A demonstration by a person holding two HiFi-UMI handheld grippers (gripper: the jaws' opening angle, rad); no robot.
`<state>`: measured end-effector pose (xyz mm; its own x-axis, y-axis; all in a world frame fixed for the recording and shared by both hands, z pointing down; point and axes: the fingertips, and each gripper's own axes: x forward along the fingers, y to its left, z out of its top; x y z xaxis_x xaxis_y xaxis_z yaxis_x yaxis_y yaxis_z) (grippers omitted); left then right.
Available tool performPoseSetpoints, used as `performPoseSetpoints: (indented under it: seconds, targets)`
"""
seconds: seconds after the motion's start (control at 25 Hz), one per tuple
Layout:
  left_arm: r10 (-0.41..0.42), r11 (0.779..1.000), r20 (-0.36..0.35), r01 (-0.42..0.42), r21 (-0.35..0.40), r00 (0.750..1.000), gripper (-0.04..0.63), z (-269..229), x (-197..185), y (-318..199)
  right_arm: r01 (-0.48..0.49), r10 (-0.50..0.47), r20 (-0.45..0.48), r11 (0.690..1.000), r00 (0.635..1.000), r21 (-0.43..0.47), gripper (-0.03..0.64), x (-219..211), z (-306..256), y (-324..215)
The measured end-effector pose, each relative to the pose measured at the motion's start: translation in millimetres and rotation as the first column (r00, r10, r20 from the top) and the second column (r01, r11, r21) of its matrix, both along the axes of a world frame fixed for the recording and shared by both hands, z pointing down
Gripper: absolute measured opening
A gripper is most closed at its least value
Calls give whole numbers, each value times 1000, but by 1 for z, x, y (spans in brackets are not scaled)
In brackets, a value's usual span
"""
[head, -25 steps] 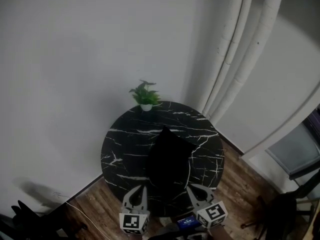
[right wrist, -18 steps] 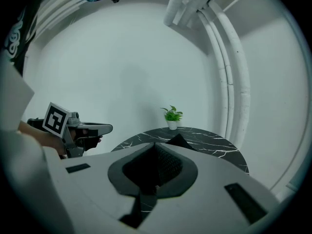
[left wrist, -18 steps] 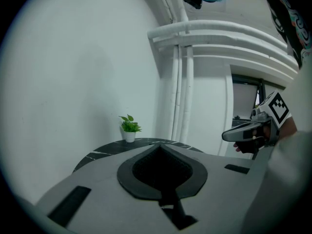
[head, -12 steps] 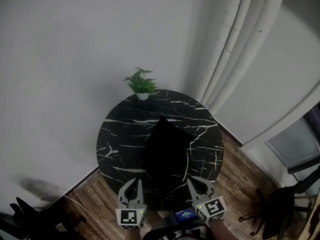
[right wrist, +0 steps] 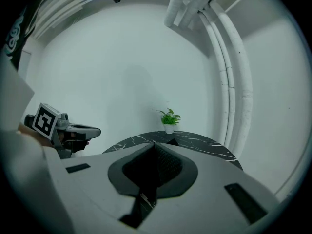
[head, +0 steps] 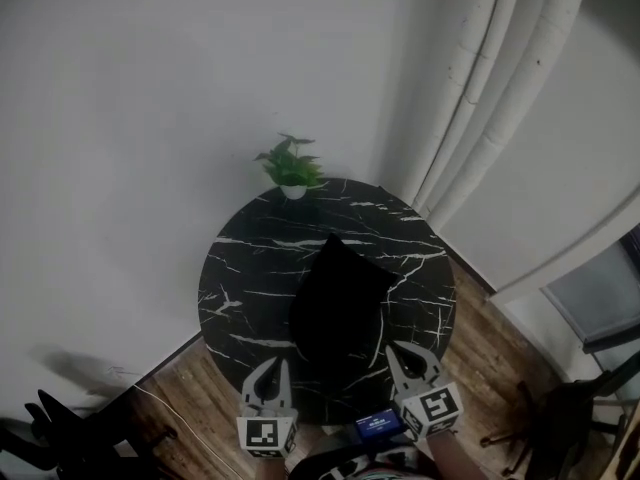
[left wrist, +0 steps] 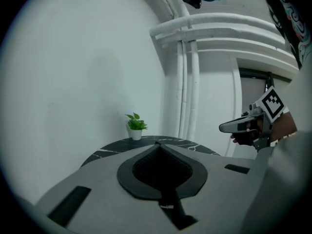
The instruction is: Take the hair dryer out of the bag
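A black bag (head: 338,308) lies on the round black marble table (head: 245,268), its near end toward me; no hair dryer shows. My left gripper (head: 268,370) hovers over the table's near edge, left of the bag's near end, jaws shut and empty. My right gripper (head: 403,353) is at the near right edge, beside the bag, also shut with nothing in it. In the left gripper view the jaws (left wrist: 157,141) meet at the tip, with the right gripper (left wrist: 243,126) off to the side. In the right gripper view the jaws (right wrist: 155,144) are closed too, the bag hidden behind them.
A small potted plant (head: 290,173) stands at the table's far edge by the white wall. White pipes (head: 490,98) run up the corner at the right. Wooden floor (head: 200,408) surrounds the table; dark furniture sits at the lower left and lower right.
The right gripper has shifted forward toward the table's near right edge. The head view has moved slightly; the bag and left gripper stay where they were.
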<state>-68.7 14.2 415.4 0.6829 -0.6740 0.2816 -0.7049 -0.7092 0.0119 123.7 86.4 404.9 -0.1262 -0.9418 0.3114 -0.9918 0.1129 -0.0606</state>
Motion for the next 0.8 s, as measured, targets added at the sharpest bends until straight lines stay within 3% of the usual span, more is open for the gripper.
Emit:
performPoseSetpoints:
  seconds: [0.44, 0.8]
  targets:
    - [-22, 999, 24, 22, -39, 999, 14, 22, 17, -13, 9, -8, 18, 998, 1000, -59, 18, 32, 27, -26]
    - [-108, 988, 41, 112, -107, 993, 14, 57, 15, -28, 56, -53, 30, 993, 998, -109, 18, 49, 55, -48]
